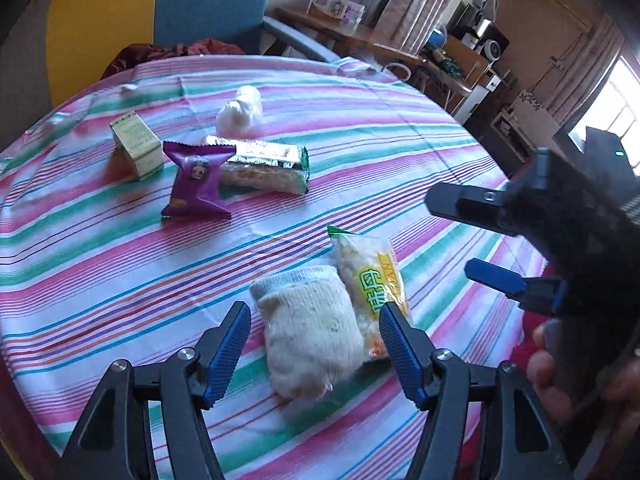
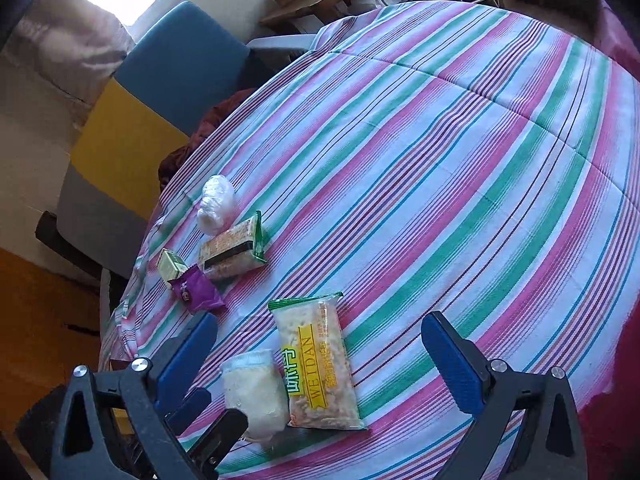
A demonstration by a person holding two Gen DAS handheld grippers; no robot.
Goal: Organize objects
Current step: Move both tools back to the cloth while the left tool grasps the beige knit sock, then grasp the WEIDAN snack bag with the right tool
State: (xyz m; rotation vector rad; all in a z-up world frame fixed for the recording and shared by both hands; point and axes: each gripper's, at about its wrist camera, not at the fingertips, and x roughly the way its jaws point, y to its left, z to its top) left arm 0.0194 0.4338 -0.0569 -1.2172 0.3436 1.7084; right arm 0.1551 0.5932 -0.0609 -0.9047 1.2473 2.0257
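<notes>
A white knitted bundle point(image 1: 308, 332) point(image 2: 254, 392) in clear wrap lies near the table's front edge. A yellow-labelled snack bag point(image 1: 368, 280) point(image 2: 320, 364) touches its right side. My left gripper point(image 1: 316, 344) point(image 2: 208, 416) hangs open over the bundle, which lies between the blue fingers with gaps on both sides. My right gripper point(image 2: 320, 360) point(image 1: 468, 236) stands wide open above the snack bag, holding nothing. Farther back a purple packet point(image 1: 198, 180) point(image 2: 196, 290) leans on a green-edged cracker pack point(image 1: 264, 166) point(image 2: 232, 252).
A small pale box point(image 1: 136, 144) point(image 2: 170, 264) and a white plastic-wrapped roll point(image 1: 240, 112) point(image 2: 216, 204) sit by the cracker pack. The striped tablecloth point(image 1: 100, 280) point(image 2: 440, 160) covers a round table. A blue and yellow chair point(image 1: 208, 0) point(image 2: 160, 92) stands behind. A hand point(image 1: 548, 376) holds the right gripper.
</notes>
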